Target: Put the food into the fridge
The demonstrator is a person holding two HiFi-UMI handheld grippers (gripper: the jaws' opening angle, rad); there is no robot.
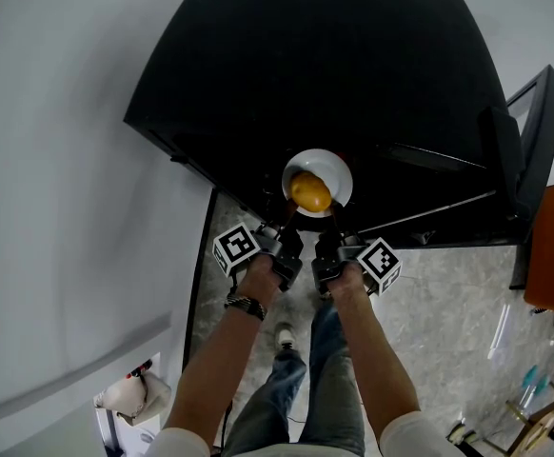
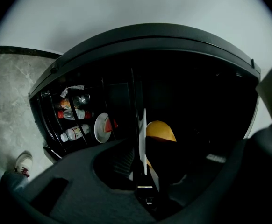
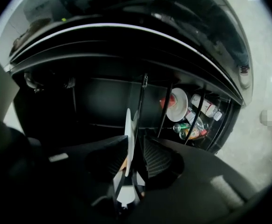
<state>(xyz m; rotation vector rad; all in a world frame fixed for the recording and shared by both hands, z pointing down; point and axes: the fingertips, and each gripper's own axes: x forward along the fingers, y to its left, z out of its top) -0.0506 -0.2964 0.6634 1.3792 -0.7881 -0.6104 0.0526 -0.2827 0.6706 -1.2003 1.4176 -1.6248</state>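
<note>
White plate point(image 1: 337, 171), with the food point(image 1: 310, 191) on it, a round orange-yellow lump. It sits right at the dark mouth of the black fridge point(image 1: 334, 55), dead ahead of both my hands.

Left gripper point(image 1: 286, 222): its fingers point(image 2: 122, 162) look pinched on the near rim. The plate shows edge-on between them, with the food just past the rim on the right of that view.

Right gripper point(image 1: 326, 233): fingers point(image 3: 156, 157) spread. The same rim stands between them, but there's a clear gap to the ribbed pad, so nothing is pressing there.

So my left alone has the plate, unless a shelf is taking the weight; it's too dark in there to tell.

Now the bit that matters: the rim faces back at me and the rest of the plate runs away from the fingers into the fridge. I reckon the clean way out is straight back along my own line, and the right is free to go first.

The door rack point(image 2: 70, 120) with its bottles is off to the side, well apart.
</note>
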